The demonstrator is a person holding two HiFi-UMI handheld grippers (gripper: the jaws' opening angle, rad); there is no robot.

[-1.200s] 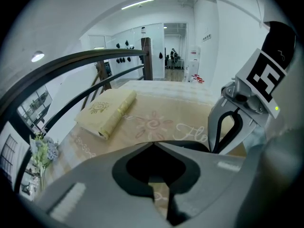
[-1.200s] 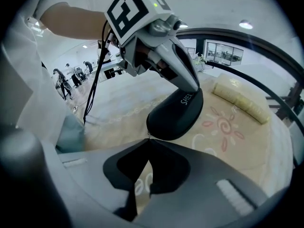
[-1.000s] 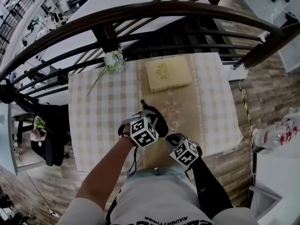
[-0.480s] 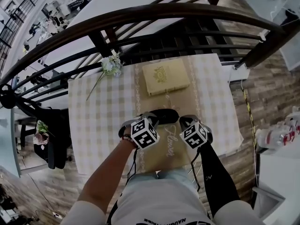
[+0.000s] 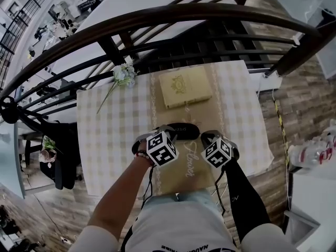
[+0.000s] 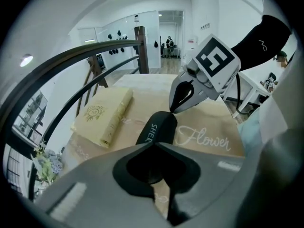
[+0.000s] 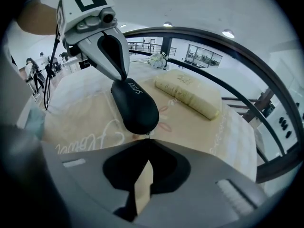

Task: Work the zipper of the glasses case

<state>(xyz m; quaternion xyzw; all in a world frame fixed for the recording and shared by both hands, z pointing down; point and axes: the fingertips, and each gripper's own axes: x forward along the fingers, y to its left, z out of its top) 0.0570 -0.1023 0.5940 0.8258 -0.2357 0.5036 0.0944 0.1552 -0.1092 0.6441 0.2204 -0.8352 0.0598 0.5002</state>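
The black glasses case lay flat on the surface, long axis left-right, its inside hidden. The left tool clamped its left end. The right tool, closed tight, pinched the zipper pull at its right end.

Bare cloth at the left of the table is free. The glasses case lies in the centre, a yellow book above it, flowers upper left, and the dark railing behind.

White "SHER…" on black glasses case; script "Flower" on beige table runner.
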